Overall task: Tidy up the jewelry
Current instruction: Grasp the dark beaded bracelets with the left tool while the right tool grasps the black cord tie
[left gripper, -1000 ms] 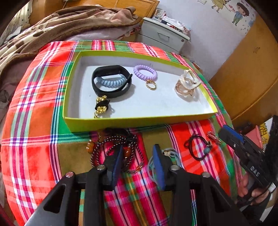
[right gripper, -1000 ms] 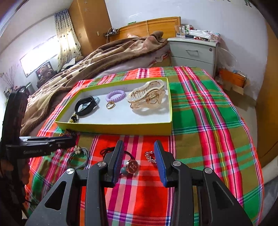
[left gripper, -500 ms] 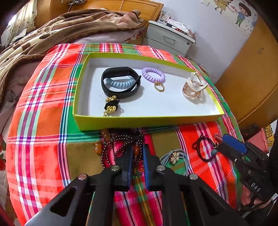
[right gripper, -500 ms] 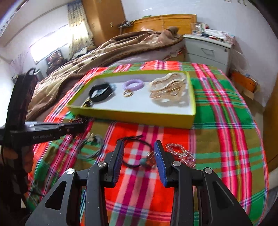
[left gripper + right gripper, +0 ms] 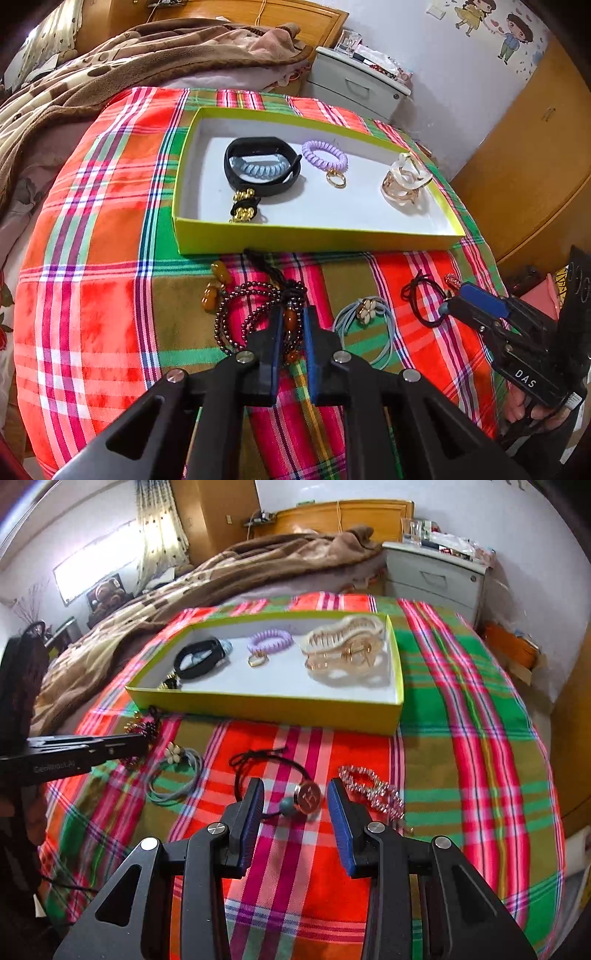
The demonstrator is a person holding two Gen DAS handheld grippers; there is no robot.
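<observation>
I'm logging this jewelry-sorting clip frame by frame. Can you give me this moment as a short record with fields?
surface: plaid cloth
tray: yellow-green box, white inside
in tray: black band, lilac coil tie, claw clip
on cloth: dark bead bracelet, pale blue hair tie, black cord tie, rhinestone piece
left gripper: shut on dark bead bracelet
right gripper: open, straddling the black cord tie's charm

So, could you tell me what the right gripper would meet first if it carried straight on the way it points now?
Most likely the black cord bracelet: its round metal charm lies just ahead between the open fingers of the right gripper. Beyond it stands the near wall of the yellow-green box, though depth is hard to judge.
</observation>
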